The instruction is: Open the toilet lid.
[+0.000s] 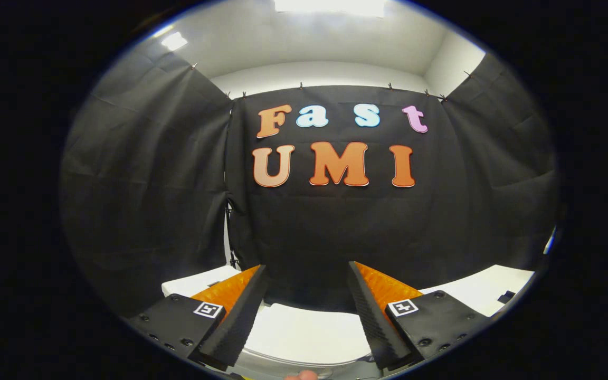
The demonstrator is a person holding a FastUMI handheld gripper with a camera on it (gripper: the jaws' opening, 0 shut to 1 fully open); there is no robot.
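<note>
A white toilet (304,332) lies low in the gripper view, its smooth top surface showing between and below my two fingers. I cannot tell whether that surface is the lid or the tank top. My gripper (308,269) stands open above it, the fingers (246,301) wide apart with nothing between them, pointing toward the black cloth wall beyond. A fingertip of a person's hand (302,375) peeks in just under the toilet's near edge.
Black cloth walls (140,190) close the booth on the left, ahead and on the right. White flat surfaces (486,293) flank the toilet on both sides, with a small dark object (505,296) on the right one. A ceiling light glows overhead.
</note>
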